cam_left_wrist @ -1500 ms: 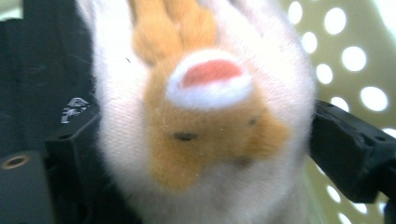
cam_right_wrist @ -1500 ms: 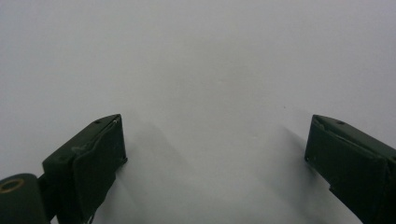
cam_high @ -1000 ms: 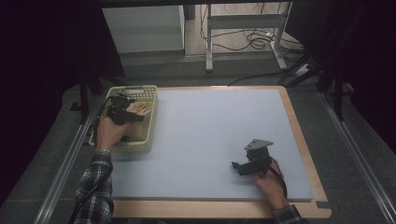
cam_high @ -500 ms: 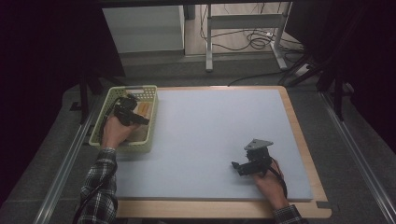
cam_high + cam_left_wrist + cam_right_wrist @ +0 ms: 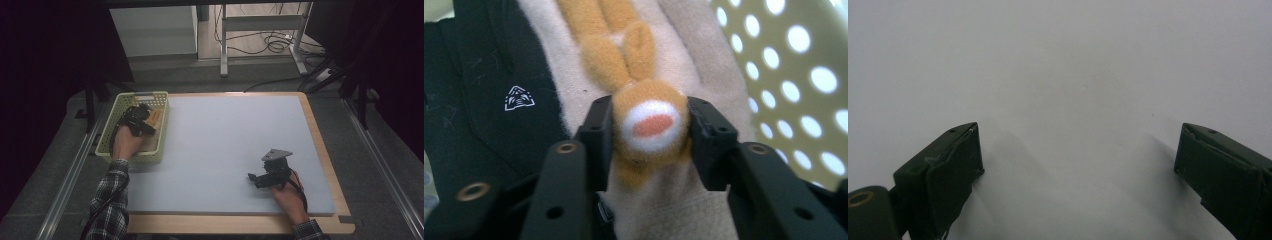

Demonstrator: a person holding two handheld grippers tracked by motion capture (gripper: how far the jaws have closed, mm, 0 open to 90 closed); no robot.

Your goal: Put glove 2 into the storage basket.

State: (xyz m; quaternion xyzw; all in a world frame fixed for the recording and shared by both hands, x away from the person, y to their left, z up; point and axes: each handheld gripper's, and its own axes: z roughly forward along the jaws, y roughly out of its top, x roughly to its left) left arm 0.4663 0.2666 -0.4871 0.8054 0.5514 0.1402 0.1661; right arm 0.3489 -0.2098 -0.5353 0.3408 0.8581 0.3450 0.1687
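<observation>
While the left tongs (image 5: 651, 131) sit down inside the pale green perforated basket (image 5: 111, 134), their jaws have just been closing and now press on both sides of an orange plush toy (image 5: 649, 125). The part pinched is a rounded orange end with a white patch and an orange oval in it. It may be a foot or a muzzle; the close view does not settle which. Two long orange plush lobes run away from it across a beige fleece cloth (image 5: 704, 70).

The toy lies on that cloth inside the basket, beside a black garment (image 5: 494, 100) bearing a small white emblem. Gripping the firm rounded end rather than the loose lobes gives the pads something that fills the gap, so the hold looks square and centred. In the high view the left tongs (image 5: 136, 120) are over the basket's far half, at the left edge of the bench (image 5: 220, 145).

Right tongs (image 5: 1078, 165): jaws stand wide apart with nothing between them, only bare grey bench surface below. In the high view they (image 5: 256, 178) rest near the front right of the bench, well apart from the basket, parked clear of the working hand.

Judgement: grasp made; lift out of the basket is the likely next step. The cloth could drag up with the toy.
</observation>
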